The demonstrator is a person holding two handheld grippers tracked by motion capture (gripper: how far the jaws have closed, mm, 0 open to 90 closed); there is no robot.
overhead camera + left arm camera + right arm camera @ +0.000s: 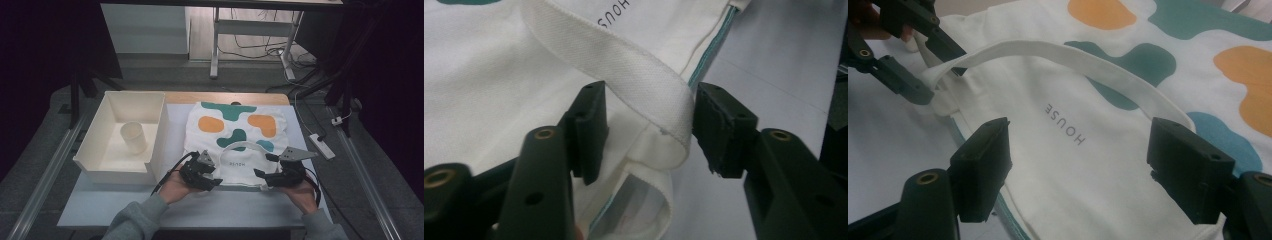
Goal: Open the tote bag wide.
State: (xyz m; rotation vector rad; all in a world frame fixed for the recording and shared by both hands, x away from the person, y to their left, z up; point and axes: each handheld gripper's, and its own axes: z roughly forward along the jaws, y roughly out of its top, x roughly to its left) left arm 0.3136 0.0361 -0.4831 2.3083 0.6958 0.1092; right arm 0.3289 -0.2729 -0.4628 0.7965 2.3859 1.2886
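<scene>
A white tote bag (235,135) with teal and orange blobs lies flat on the table, its opening toward me. Its white strap (245,146) arches over the printed word near the hem. My left gripper (212,172) sits at the strap's left root. In the left gripper view the strap (634,65) runs between the jaws of the left gripper (649,130), and the pads stand just off its edges. My right gripper (262,170) is at the bag's near right edge. It (1078,155) is open wide over the cloth, with the strap (1073,57) beyond it.
A white open box (155,145) stands to the left of the bag, with a pale cup (133,136) upright inside. A power strip (321,145) lies off the table's right edge. Bare table (225,207) runs along the front.
</scene>
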